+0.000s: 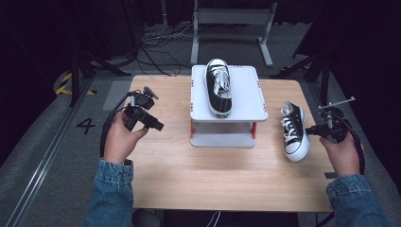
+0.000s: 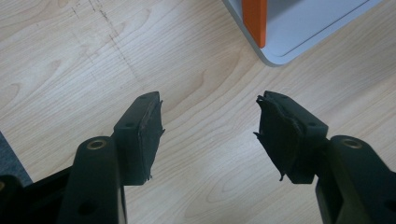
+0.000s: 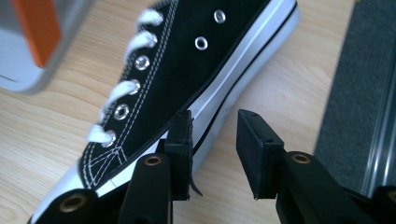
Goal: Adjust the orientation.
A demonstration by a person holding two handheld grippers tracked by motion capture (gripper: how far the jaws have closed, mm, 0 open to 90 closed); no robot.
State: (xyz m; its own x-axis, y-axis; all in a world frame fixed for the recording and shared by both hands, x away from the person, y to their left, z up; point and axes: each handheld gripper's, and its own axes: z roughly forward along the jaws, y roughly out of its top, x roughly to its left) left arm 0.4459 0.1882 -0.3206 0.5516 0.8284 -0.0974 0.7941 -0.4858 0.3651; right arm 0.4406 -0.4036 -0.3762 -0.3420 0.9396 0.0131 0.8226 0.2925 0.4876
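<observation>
On our counter (image 1: 161, 175): L tool (image 2: 210, 135) released, empty; R tool (image 3: 215, 149) parted beside black sneaker (image 3: 187, 74), ungrasped.

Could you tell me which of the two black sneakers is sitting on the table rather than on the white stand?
The sneaker by the right tongs; the other sneaker rests atop the stand.

Matt wood-grain table (image 1: 227, 175), canvas shoe (image 3: 187, 70)
</observation>
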